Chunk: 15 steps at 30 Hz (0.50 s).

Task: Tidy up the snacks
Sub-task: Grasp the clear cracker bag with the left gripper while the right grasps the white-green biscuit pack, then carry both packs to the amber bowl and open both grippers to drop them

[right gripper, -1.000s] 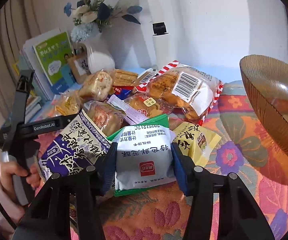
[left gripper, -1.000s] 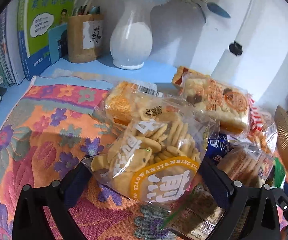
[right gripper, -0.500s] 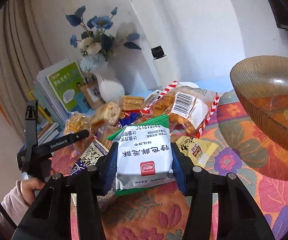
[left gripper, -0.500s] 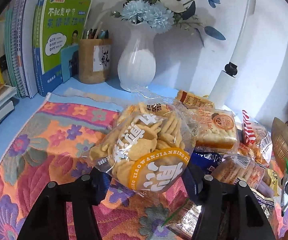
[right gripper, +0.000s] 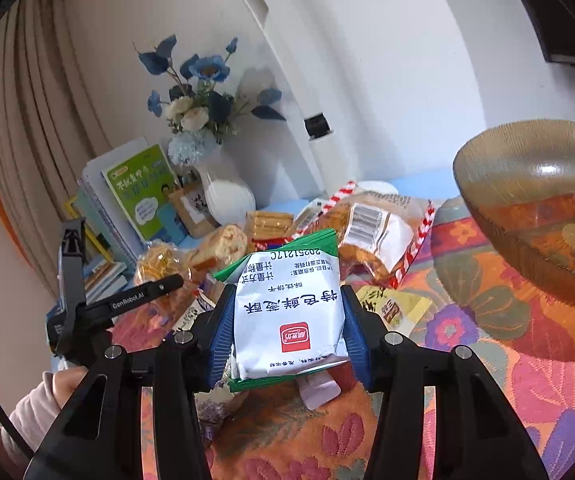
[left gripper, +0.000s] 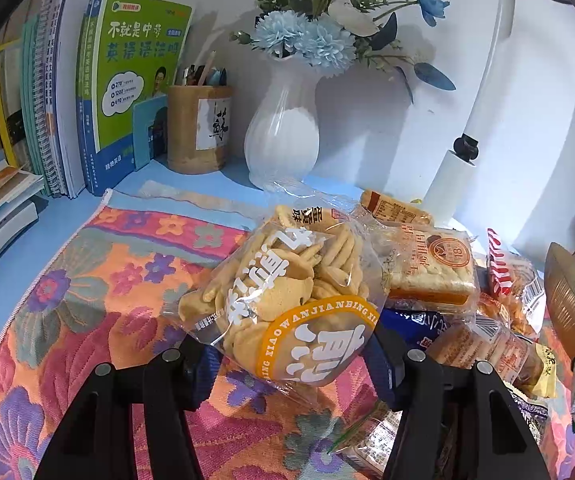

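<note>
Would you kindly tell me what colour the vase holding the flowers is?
The vase is plain white with vertical ribbing, clearest in the left wrist view.

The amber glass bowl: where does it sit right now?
In the right wrist view the amber glass bowl fills the right side, on the floral cloth, right of the striped-edge snack bag.

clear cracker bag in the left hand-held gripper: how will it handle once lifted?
The cracker bag is probably floppy: its thin film crinkles between the left hand-held gripper pads. Likely light, being mostly air and thin crackers. Contents look brittle, so a hard squeeze may break them.
</note>
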Each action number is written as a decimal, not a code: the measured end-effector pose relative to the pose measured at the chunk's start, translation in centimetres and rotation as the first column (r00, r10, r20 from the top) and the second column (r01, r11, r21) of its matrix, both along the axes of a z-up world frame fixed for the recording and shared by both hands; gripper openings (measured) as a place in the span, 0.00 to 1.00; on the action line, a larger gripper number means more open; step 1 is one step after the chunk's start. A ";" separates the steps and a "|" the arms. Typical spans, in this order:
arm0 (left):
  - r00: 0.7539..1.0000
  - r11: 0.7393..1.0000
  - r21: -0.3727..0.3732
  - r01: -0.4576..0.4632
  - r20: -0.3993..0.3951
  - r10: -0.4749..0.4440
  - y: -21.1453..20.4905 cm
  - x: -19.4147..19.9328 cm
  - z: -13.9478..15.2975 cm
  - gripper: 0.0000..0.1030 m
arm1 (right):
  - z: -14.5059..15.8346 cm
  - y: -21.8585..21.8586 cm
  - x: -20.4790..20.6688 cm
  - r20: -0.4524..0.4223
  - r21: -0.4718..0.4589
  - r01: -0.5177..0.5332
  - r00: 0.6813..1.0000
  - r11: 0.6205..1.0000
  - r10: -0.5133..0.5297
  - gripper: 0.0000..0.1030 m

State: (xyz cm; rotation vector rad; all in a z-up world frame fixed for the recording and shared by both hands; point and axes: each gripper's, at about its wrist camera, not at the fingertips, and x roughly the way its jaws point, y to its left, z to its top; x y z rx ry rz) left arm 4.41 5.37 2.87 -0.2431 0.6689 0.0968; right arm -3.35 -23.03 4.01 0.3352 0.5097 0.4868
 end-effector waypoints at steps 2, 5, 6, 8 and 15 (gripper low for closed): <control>1.000 1.000 -0.001 -0.003 -0.001 0.003 0.1 0.0 0.0 0.59 | -0.3 -0.1 0.3 -0.017 0.002 -0.004 1.000 1.000 0.004 0.47; 1.000 1.000 0.001 -0.012 0.004 0.012 0.2 -0.2 0.1 0.59 | -0.5 -0.2 0.3 -0.023 0.006 -0.003 1.000 1.000 0.003 0.47; 1.000 1.000 0.002 -0.015 0.007 0.015 0.2 -0.2 0.1 0.59 | -0.5 -0.2 0.3 -0.024 0.003 -0.002 1.000 1.000 0.002 0.47; 1.000 1.000 0.006 -0.025 0.012 0.025 0.3 -0.4 0.2 0.59 | -0.6 -0.1 0.3 -0.025 -0.003 -0.007 1.000 1.000 0.007 0.47; 0.998 0.998 0.030 -0.064 -0.021 0.064 0.2 -0.9 1.0 0.59 | 0.1 0.4 0.2 -0.044 -0.036 -0.017 0.999 0.999 0.015 0.47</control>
